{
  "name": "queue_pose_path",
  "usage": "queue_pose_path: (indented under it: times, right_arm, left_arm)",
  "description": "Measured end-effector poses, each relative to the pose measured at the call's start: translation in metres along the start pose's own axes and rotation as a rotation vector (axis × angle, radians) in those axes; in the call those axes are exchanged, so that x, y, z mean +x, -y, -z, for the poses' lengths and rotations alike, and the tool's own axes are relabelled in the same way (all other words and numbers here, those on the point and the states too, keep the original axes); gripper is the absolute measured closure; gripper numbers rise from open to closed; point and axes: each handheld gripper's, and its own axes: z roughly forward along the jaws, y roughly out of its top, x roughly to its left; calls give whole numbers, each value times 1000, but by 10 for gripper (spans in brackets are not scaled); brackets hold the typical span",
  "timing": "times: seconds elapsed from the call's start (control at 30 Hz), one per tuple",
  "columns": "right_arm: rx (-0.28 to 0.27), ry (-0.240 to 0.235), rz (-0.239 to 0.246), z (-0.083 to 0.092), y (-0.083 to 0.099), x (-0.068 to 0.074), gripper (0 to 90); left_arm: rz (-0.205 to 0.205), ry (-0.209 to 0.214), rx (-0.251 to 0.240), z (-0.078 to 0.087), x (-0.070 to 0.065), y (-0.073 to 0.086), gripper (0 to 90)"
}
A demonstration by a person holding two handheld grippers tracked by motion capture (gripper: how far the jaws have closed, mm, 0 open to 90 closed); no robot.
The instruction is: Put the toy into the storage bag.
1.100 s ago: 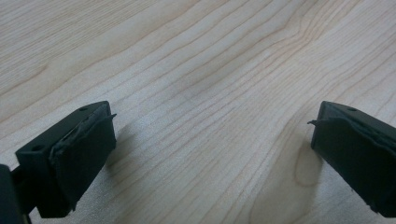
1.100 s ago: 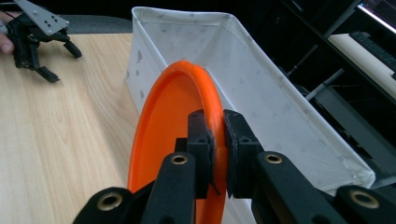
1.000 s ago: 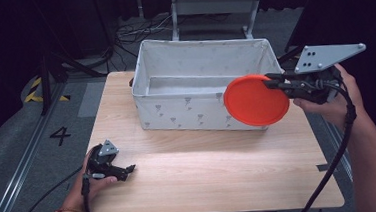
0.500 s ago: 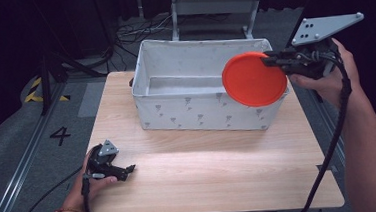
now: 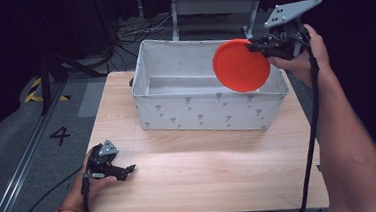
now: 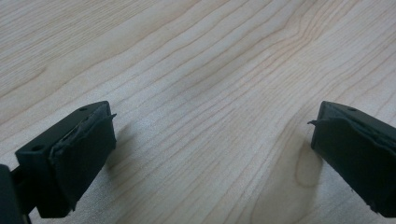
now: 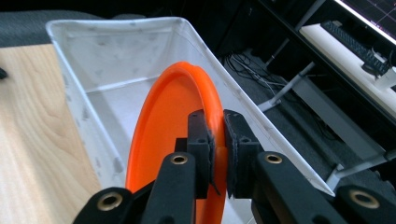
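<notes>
An orange plate (image 5: 241, 65) hangs on edge above the right end of a white fabric bin (image 5: 198, 108). My right gripper (image 5: 257, 45) is shut on the plate's rim, and in the right gripper view the plate (image 7: 163, 140) stands tilted between the jaws of that gripper (image 7: 218, 154), over the bin's inside (image 7: 107, 93). My left gripper (image 5: 128, 169) rests low on the wooden table (image 5: 206, 175) near its front left corner. In the left gripper view its jaws stand wide apart, open over bare wood (image 6: 205, 93), with nothing between them.
The bin sits at the back of the table and looks empty inside. Behind the table are a metal frame (image 5: 214, 6) and cables on a dark floor. A grey floor with a "4" mark (image 5: 60, 136) lies to the left.
My right gripper has lifted the orange plate up and back, from in front of the bin's right wall to above its right end. The left gripper has stayed put.
</notes>
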Motion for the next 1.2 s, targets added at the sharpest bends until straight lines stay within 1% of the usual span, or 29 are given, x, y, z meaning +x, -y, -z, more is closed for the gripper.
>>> queue_pose_path:
  times: [0.07, 0.13, 0.17, 0.2, 0.27, 0.33, 0.4, 0.47, 0.57, 0.63, 0.67, 0.7, 0.73, 0.77, 0.83, 0.9, 0.93, 0.97, 1.0, 1.07, 1.13, 1.2]
  right_arm:
    - [7, -5, 0, -10, 0, -3, 822]
    - [11, -15, -16, -20, 1, -7, 822]
    - [13, -18, -15, -24, 2, -8, 822]
    - [13, -18, -15, -24, 2, -8, 822]
    - [29, -21, -26, -35, 5, -10, 822]
    - [46, -22, -20, -43, 7, -9, 822]
    - [54, -29, -4, -52, 9, -5, 822]
    - [58, -42, -8, -60, 13, -2, 822]
    - [97, -40, -3, -73, 20, -1, 822]
    - [121, -50, -9, -80, 25, -1, 822]
    - [121, -50, -9, -80, 25, -1, 822]
    - [142, -62, -2, -86, 30, 1, 822]
    - [142, -62, -2, -86, 30, 1, 822]
    - [160, -72, 0, -90, 35, 2, 822]
    - [167, -78, 5, -92, 37, 2, 822]
    - [193, -92, 10, -96, 41, 2, 822]
    - [207, -96, 25, -97, 42, 3, 822]
    - [227, -109, 43, -99, 45, 5, 822]
    - [227, -109, 43, -99, 45, 5, 822]
    - [254, -125, 64, -101, 48, 6, 821]
    - [273, -145, 74, -101, 51, 6, 821]
    - [289, -153, 83, -102, 53, 6, 821]
  left_arm:
    - [0, 0, 0, 0, 0, 0, 2]
    - [0, -1, 0, 0, 0, 0, 2]
    - [-1, 2, 5, 0, 0, 0, 2]
    - [-1, 2, 5, 0, 0, 0, 2]
    - [-2, 2, 6, 1, 0, 0, 2]
    - [-5, 6, 4, 0, 1, 0, 2]
    - [-7, 6, 4, 0, 1, 0, 2]
    - [-8, 6, 4, 0, 1, 0, 2]
    - [-7, 6, 4, 0, 1, 0, 2]
    - [-7, 4, 0, 0, 1, 0, 2]
    - [-7, 4, 0, 0, 1, 0, 2]
    - [-6, 4, 1, 0, 1, 0, 2]
    - [-6, 4, 1, 0, 1, 0, 2]
    - [-7, 4, 1, 0, 1, 0, 2]
    - [-7, 4, 1, 0, 1, 0, 2]
    - [-7, 4, 0, 0, 1, 0, 2]
    - [-7, 4, 1, 0, 1, 0, 2]
    - [-7, 4, -1, 0, 1, 0, 2]
    - [-7, 4, -1, 0, 1, 0, 2]
    - [-6, 4, 0, 0, 1, 0, 2]
    - [-7, 3, 0, 0, 1, 0, 2]
    - [-6, 3, 0, 0, 1, 0, 2]
